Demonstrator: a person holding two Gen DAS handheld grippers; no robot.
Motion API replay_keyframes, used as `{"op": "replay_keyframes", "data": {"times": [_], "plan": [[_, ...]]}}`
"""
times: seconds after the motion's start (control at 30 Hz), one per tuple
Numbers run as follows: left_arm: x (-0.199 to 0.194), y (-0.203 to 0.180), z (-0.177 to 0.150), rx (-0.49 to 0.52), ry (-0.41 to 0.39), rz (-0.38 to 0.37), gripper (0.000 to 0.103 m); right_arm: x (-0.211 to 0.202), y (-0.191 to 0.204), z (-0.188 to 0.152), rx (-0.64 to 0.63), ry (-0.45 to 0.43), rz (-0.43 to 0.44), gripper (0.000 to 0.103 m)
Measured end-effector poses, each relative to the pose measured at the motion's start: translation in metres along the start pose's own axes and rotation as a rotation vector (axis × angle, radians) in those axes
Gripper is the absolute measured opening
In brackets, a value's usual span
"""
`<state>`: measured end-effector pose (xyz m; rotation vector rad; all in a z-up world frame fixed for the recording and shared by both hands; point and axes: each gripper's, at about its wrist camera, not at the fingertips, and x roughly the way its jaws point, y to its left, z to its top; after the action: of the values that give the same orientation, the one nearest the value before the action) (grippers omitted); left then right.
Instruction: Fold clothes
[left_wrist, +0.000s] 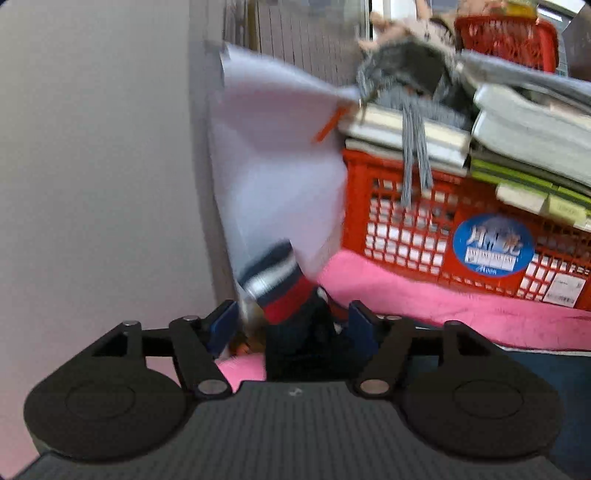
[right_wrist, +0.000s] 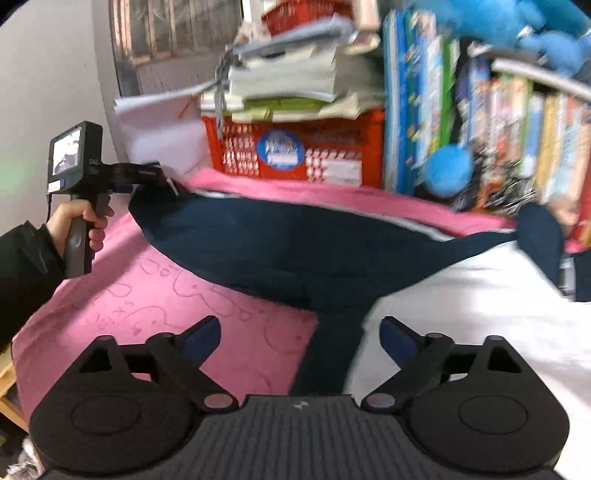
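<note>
The garment (right_wrist: 295, 254) is a dark navy piece, thick and soft-looking, with a thin pale stripe running along its far edge and a cuff (left_wrist: 280, 284) banded in navy, white and red. It is lying stretched across a pink cloth (right_wrist: 155, 302) scribbled with faint line drawings, and one part is draping over a white sheet (right_wrist: 480, 314) on the right.

The left gripper (left_wrist: 291, 325) is sitting right at the striped cuff, its blue-padded fingers (left_wrist: 223, 325) standing apart on either side of the bunched fabric; whether they are actually pinching it I cannot tell, as the view is blurred. A hand (right_wrist: 81, 225) in a dark sleeve is holding that tool at the garment's far left end.

The right gripper (right_wrist: 299, 336) is spread wide, its fingers clear of the cloth, with a narrow navy strip of the garment running toward the camera between them.

Behind, a red crate (right_wrist: 295, 147) stacked with books is standing against the pink cloth.
</note>
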<state>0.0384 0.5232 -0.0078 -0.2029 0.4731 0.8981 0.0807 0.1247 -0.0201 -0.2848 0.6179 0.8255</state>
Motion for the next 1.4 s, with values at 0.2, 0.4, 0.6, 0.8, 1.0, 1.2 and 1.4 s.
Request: {"op": "replay_keyframes", "data": {"times": [0.2,0.4,0.6,0.8,1.0,1.2,1.4], "plan": [[-0.05,-0.014,-0.005,0.044,-0.04,-0.032,0.073,-0.046,-0.014,-0.029,0.02,0.0,0.032,0.097],[-0.125,-0.063,-0.057,0.15,-0.015,-0.281,0.073,-0.069,-0.02,-0.087,0.081,0.093,0.031,0.096],[-0.222,-0.081,-0.124,0.105,0.132,-0.659,0.076,-0.17,-0.076,-0.133,0.232,-0.064,-0.109,0.096],[-0.281,-0.102,-0.166,0.198,0.286,-0.802,0.086,-0.264,-0.152,-0.194,0.404,-0.15,-0.385,0.1],[-0.306,-0.118,-0.196,0.223,0.421,-0.869,0.101,-0.272,-0.187,-0.245,0.56,-0.117,-0.438,0.1],[-0.328,-0.141,-0.211,0.19,0.431,-1.022,0.057,-0.261,-0.178,-0.251,0.628,-0.148,-0.267,0.029],[-0.326,-0.113,-0.179,0.146,0.391,-1.04,0.022,-0.316,-0.146,-0.224,0.516,-0.23,-0.112,0.02]]}}
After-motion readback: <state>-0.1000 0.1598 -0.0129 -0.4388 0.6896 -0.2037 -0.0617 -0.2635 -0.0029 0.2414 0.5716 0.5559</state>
